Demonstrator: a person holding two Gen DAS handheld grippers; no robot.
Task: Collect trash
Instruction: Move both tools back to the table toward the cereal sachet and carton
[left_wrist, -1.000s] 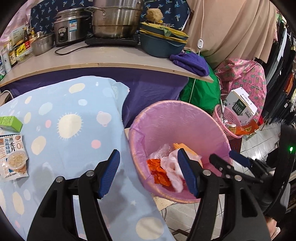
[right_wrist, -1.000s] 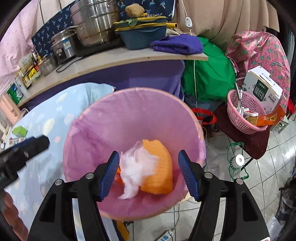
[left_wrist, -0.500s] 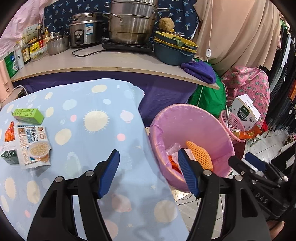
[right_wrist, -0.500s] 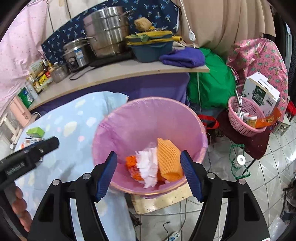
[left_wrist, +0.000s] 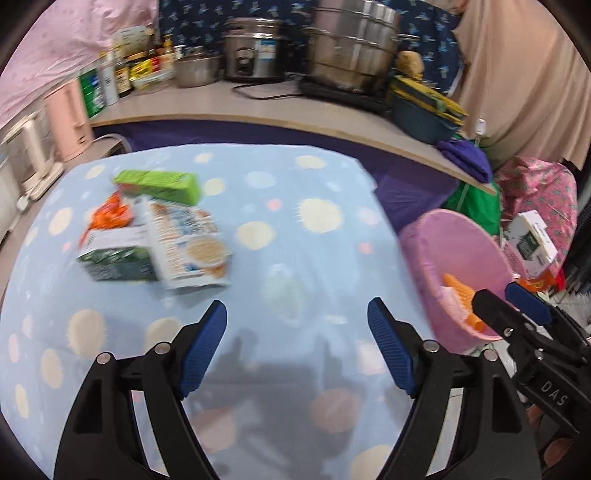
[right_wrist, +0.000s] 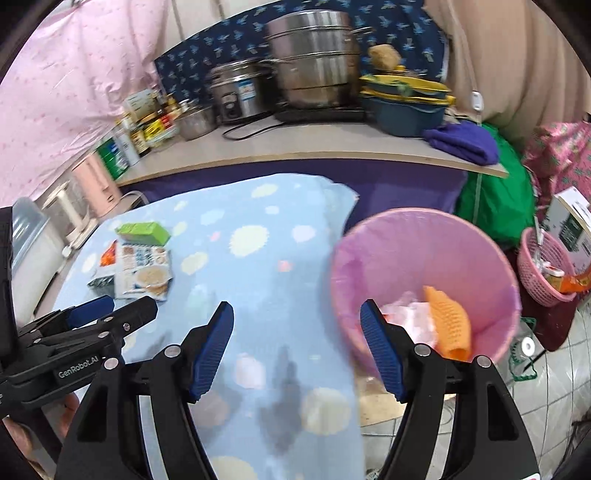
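Both grippers, left gripper (left_wrist: 297, 343) and right gripper (right_wrist: 297, 345), gaped wide and empty; the left's jaws had just been opening. Green carton (left_wrist: 159, 182) and printed food packet (left_wrist: 188, 247) lay near the spotted blue tablecloth's (left_wrist: 314, 236) far-left corner. Pink-lined round bin (right_wrist: 424, 258) stood beside its right edge.

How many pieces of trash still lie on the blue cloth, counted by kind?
Green box: 1
Dark green carton: 1
Food packet: 1
Orange wrapper: 1
Total: 4

I see even, bright indoor light, motion blur across both views, soft shadows lower centre, and fisheye-bent, dark corners.
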